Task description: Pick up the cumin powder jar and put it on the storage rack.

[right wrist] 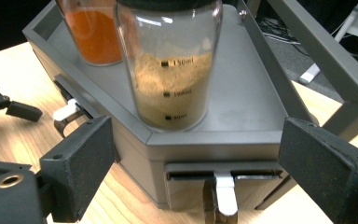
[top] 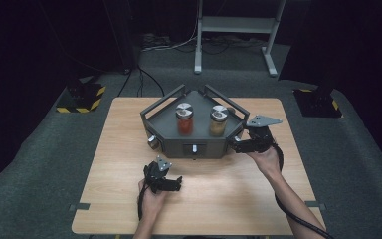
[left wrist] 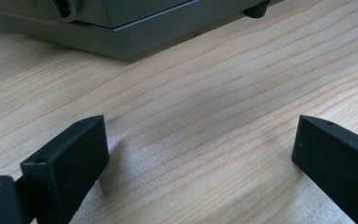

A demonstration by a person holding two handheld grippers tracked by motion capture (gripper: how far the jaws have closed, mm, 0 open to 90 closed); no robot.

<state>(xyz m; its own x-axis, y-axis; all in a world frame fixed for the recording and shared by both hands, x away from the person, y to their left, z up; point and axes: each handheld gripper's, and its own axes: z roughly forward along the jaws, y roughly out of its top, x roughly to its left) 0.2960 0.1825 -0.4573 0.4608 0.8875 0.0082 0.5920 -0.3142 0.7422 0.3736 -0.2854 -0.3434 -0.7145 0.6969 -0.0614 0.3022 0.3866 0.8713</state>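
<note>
The right gripper (top: 238, 144), right of centre in the high view, has its jaws spread and empty before a small drawer handle (right wrist: 224, 192) on the grey box (top: 174, 144). The left gripper (top: 171, 185), lower centre, is released over the table (top: 114, 164).

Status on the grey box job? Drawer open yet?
Done: nothing visible; two jars stand on the grey box. In hand: the right hand-held gripper, jaws open, faces the shut side drawer's white handle. The left hand-held gripper is open over bare table. Left: grip the handle and pull.
</note>
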